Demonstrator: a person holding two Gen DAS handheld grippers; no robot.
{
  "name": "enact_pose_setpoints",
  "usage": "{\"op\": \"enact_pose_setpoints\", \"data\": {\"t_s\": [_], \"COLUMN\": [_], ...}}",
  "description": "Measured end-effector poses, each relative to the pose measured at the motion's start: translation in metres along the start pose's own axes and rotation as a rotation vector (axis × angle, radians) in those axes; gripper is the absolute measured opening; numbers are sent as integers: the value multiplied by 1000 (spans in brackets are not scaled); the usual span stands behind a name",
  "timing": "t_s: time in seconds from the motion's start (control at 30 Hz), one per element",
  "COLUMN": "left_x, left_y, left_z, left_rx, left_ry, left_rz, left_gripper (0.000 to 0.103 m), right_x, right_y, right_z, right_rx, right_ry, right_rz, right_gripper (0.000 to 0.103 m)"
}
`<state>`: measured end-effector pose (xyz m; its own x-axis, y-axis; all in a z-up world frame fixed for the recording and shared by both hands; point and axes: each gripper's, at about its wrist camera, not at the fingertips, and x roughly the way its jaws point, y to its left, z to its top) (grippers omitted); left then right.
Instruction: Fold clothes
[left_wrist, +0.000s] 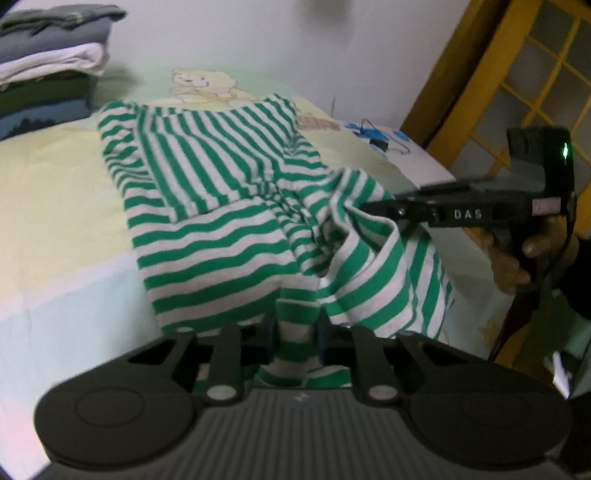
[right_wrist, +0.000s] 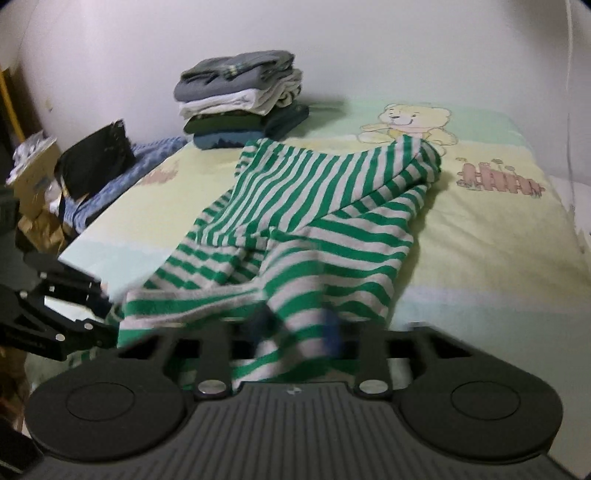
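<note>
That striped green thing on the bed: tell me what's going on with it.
A person is folding clothes with a handheld gripper in each hand. Both the left gripper and the right gripper are shut on the near edge of the green-and-white striped garment, which lies partly folded and rumpled on the bed sheet. The right one lifts its bit of cloth slightly. A stack of folded clothes sits at the far side by the wall.

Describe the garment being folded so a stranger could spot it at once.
Start from the bed sheet printed with a cartoon bear. In front of the bear lies the striped garment, its near edge pinched in both grippers. Unlike the plain folded clothes stack by the wall, it has bold green and white stripes.
</note>
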<state>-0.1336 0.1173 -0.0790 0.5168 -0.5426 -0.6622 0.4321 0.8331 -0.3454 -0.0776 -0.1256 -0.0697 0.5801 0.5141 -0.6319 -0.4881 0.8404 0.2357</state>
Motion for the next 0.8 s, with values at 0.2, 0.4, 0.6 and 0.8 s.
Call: {"op": "enact_pose_setpoints", "data": {"t_s": [0.2,0.4,0.6,0.8], "left_x": [-53,-49,6,29], "left_y": [9,37,62,65], "left_z": [19,48,62,57], "left_rx": [-75,-103,-154,-209], "left_ry": [-132,-169,-110,-77], "left_rz": [-26,108,248,297], "left_gripper": [8,8,7,7], "right_x": [-28,-44,-3,28], "right_y": [-3,-19,-52,-80], "right_z": [-6,3,18,4], "right_rx": [139,247,286,332], "right_ry": [-60,-145,-163,-24], "right_rz": [15,69,80,63], "right_gripper": [14,14,14,17]}}
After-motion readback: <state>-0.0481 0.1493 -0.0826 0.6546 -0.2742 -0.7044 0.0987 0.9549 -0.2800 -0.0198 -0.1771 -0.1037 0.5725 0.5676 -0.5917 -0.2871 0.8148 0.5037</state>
